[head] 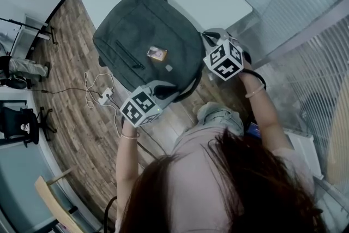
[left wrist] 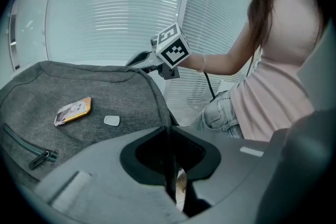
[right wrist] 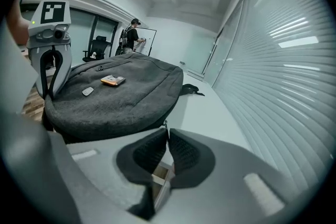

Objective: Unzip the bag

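Bag (head: 147,35): flat on table (head: 223,0), with its near corner hanging past the table edge toward the person.

Left gripper (left wrist: 169,132): jaws almost together, clamped on a thin dark fold at the bag's near edge. It reads as the anchor.

Right gripper (right wrist: 167,131): at the bag's right side, jaws all but closed. A small zip pull (right wrist: 166,124) stands at their tips and looks pinched. The grip is shallow, tips only.

Zip track: not readable in any view, so I cannot tell how far it is open.

Step in hand (judgement): draw the pull along the seam against the left anchor.

Notes for doing it well:
- Pull along the line of the track, not up or outward, or the tab may slip from the tips.
- Turn the right wrist to follow the rounded corner.
- Hold the left grip firm and tension the fabric away from the pull so the teeth lie straight.
- Go slowly. If the bag slides on the table, stop and reset the anchor.
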`<state>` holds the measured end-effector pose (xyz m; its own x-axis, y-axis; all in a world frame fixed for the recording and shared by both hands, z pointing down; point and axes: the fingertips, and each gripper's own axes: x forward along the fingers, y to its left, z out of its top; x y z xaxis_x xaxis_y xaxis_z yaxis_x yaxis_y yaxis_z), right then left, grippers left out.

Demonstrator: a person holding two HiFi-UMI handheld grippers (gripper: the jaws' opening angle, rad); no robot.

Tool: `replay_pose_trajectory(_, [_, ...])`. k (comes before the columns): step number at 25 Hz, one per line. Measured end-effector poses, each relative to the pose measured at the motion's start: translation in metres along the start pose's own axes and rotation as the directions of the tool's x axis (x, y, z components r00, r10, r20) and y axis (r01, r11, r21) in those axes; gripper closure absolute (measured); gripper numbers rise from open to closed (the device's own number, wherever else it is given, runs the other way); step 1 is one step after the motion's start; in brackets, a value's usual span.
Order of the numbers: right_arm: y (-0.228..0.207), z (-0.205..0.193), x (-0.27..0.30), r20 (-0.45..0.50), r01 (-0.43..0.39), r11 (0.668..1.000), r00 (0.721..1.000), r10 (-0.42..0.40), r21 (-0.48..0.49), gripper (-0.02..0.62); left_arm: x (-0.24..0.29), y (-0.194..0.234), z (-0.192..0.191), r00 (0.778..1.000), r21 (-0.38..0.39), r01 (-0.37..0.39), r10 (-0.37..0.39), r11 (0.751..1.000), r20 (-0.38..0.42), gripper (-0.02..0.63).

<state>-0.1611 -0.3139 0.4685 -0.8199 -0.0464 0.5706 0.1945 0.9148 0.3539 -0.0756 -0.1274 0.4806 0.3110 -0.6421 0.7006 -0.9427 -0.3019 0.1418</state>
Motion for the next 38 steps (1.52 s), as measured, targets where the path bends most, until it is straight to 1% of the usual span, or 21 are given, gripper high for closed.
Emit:
replay_pose_trajectory(4, [-0.009,0.007,0.008,-0.008,-0.046,0.999,0.999,0.045,-0.019,0.572,0.001,0.001,0.001,1.000,0.005,-0.004,0.004,1.000,0.003,0.563])
replay_pose_trajectory(8, [-0.014,0.011,0.016,-0.015,-0.070,0.996,0.997,0.070,-0.051,0.572,0.002,0.000,0.002,1.000,0.001,0.002,-0.003,1.000,0.003,0.563])
replay_pose_trajectory(11, [-0.017,0.014,0.022,-0.010,-0.088,0.995,0.996,0.088,-0.054,0.575,0.001,0.001,0.003,1.000,-0.002,0.005,-0.005,1.000,0.002,0.563])
replay_pose_trajectory(22, [-0.025,0.025,0.042,0.005,-0.115,0.989,0.993,0.116,-0.098,0.577,0.003,0.000,0.002,1.000,-0.003,0.008,-0.008,1.000,-0.001,0.563])
replay_pose_trajectory(33, [-0.031,0.036,0.058,0.010,-0.122,0.984,0.992,0.124,-0.133,0.577,0.003,0.001,0.001,1.000,0.003,0.007,-0.007,1.000,0.001,0.563])
replay_pose_trajectory(38, [-0.033,0.039,0.063,0.010,-0.126,0.981,0.992,0.129,-0.149,0.577,0.004,0.000,0.001,1.000,-0.004,0.019,-0.019,1.000,0.001,0.563])
